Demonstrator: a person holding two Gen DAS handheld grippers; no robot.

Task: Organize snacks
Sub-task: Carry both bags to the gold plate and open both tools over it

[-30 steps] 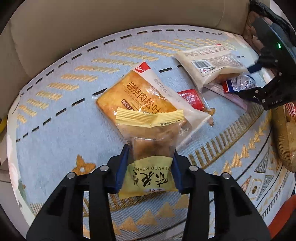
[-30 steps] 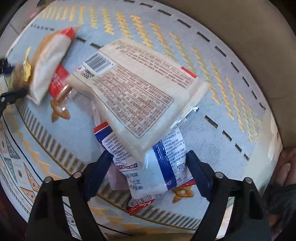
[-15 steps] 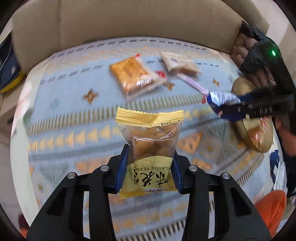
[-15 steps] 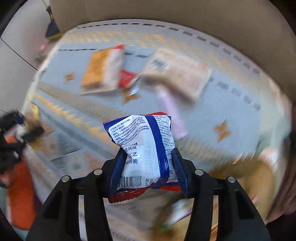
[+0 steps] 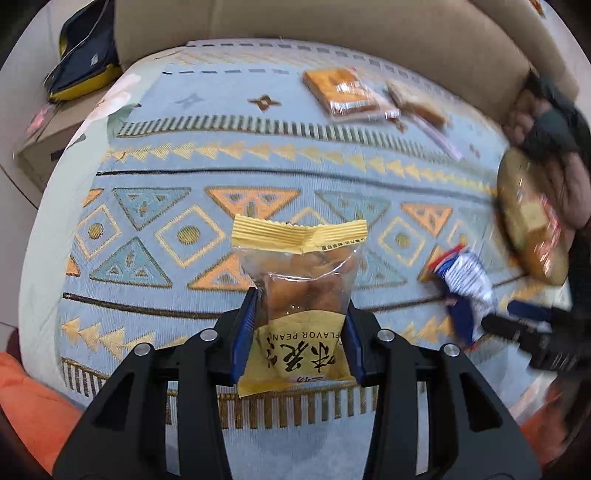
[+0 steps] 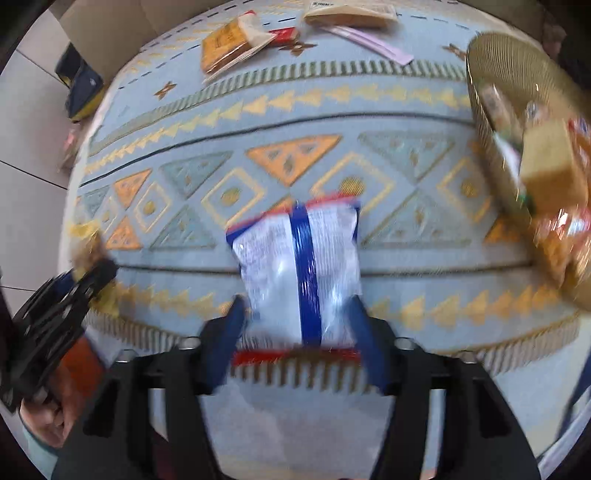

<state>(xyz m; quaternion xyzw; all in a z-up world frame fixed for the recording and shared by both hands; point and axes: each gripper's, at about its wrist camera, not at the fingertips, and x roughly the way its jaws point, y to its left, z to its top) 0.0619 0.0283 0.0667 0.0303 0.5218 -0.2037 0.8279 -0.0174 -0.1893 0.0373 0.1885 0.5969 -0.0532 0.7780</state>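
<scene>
My left gripper (image 5: pixel 300 301) is shut on a yellow peanut packet (image 5: pixel 303 273), held upright above the patterned blue cloth (image 5: pixel 184 166). In the right wrist view my right gripper (image 6: pixel 297 301) has a blue-and-white snack packet (image 6: pixel 295 258) between its fingers. Its jaws are opening, and the blurred packet looks unsqueezed and sits further out past the tips. The same packet (image 5: pixel 463 280) also shows low at the right of the left wrist view. A woven golden basket (image 6: pixel 476 74) with several snacks in it stands to the right of the right gripper.
At the far side of the cloth lie an orange bread packet (image 5: pixel 340 92), a pale packet (image 5: pixel 417 101) and a pink stick (image 5: pixel 439 136). A beige sofa back (image 5: pixel 295 18) rises behind them. A dark blue bag (image 5: pixel 85 48) sits far left, an orange cushion (image 5: pixel 29 398) near left.
Both grippers drew back from the snack pile toward the near part of the cloth. The right one lifted the blue-and-white packet, carried it toward the basket, and its fingers have since spread.
</scene>
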